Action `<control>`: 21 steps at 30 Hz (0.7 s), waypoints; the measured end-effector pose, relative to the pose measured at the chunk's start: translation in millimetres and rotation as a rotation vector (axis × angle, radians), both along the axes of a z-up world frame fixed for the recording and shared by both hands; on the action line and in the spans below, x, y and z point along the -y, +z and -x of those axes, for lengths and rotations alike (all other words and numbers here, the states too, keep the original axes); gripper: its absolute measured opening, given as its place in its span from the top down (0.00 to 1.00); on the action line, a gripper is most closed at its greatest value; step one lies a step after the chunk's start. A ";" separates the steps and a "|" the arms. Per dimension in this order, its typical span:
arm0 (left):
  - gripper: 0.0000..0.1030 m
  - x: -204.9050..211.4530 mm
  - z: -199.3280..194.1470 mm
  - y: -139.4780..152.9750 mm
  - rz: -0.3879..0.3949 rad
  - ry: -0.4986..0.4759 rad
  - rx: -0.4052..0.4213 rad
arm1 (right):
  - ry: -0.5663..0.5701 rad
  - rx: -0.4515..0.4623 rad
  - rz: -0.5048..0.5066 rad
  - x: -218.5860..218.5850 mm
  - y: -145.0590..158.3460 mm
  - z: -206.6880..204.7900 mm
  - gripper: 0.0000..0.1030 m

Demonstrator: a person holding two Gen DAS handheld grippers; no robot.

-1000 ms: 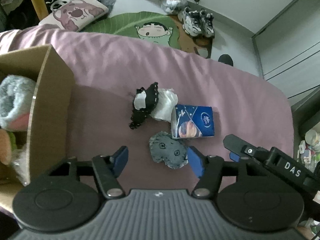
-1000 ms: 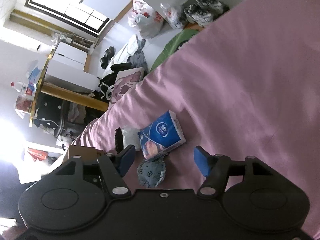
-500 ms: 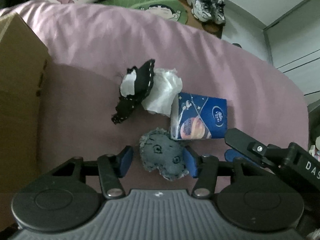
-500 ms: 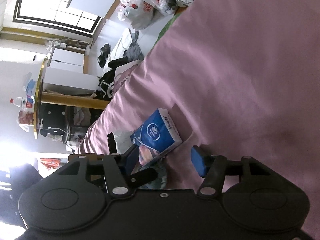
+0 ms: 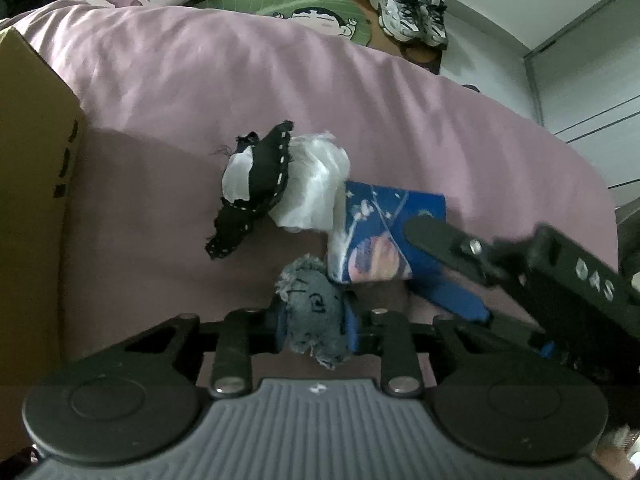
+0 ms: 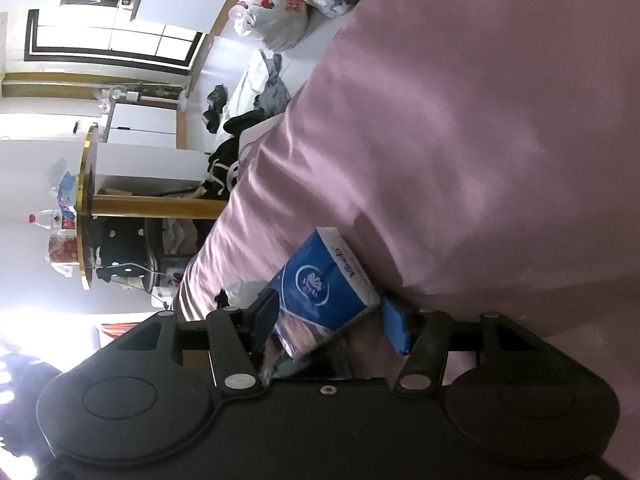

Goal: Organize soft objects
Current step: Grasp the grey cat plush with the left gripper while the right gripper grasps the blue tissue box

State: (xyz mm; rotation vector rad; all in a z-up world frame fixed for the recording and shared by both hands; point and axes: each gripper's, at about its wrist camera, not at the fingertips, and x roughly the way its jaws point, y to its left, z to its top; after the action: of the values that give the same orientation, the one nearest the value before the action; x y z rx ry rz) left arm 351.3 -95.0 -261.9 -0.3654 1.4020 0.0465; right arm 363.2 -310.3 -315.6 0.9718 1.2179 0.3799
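Left wrist: left gripper point(image 5: 314, 322) clamped the grey plush toy point(image 5: 314, 312); right gripper point(image 6: 328, 324) gaped around the blue tissue pack point(image 6: 324, 292).

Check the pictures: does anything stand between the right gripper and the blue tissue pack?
Nothing visible does. The right gripper is open with the blue tissue pack already between its fingers. The grey plush, clamped in the left gripper, sits just beside the pack.
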 end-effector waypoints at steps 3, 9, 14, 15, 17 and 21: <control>0.76 -4.1 3.2 5.1 -0.007 0.000 0.005 | 0.007 0.021 0.016 -2.4 1.6 0.9 0.48; 0.79 -14.6 11.6 16.1 -0.027 0.010 0.009 | -0.022 0.004 0.029 6.9 -0.5 4.5 0.71; 0.82 -20.3 15.9 32.9 -0.043 -0.002 0.036 | -0.021 0.028 0.105 10.4 17.4 15.9 0.76; 0.82 -21.7 17.3 36.4 -0.043 -0.001 0.040 | -0.022 0.033 0.121 11.4 21.9 19.0 0.77; 0.82 -24.4 20.7 44.3 -0.039 -0.005 0.056 | -0.028 0.047 0.153 16.2 31.7 26.3 0.79; 0.82 -28.1 30.8 59.1 -0.038 -0.019 0.088 | -0.048 0.075 0.213 21.9 51.1 42.3 0.80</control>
State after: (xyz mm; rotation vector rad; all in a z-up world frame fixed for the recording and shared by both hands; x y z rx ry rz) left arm 320.5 -66.9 -202.8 -0.3186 1.3152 0.0409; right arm 320.9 -332.2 -264.5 0.7952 1.1396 0.2416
